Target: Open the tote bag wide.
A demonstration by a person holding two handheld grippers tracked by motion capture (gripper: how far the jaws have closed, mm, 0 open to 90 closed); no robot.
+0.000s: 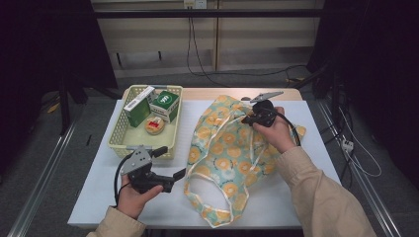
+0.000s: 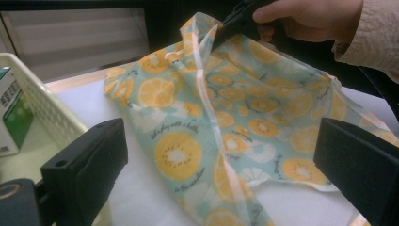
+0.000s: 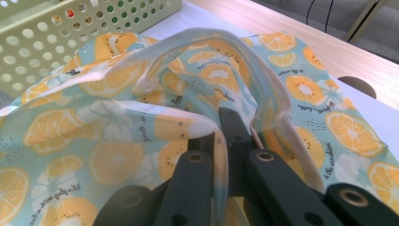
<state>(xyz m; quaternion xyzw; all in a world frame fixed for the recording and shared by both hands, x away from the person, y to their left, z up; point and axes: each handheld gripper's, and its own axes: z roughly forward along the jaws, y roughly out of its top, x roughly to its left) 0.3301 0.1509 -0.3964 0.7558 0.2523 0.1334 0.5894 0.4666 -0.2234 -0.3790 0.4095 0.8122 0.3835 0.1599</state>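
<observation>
Right gripper (image 1: pixel 245 117) clamped shut on the far rim of the fruit-print cloth bag (image 1: pixel 225 158), lifting that edge off the white table (image 1: pixel 316 143) at the far right. Left gripper (image 1: pixel 174 165) held with jaws wide apart at the near left, just beside the bag's left edge, nothing between them. Bag stretched from far right to near centre, long axis running near to far, handle loop (image 1: pixel 210 210) toward the near edge. Perforated basket (image 1: pixel 121 129) of small boxes far left; bare tabletop near right.
</observation>
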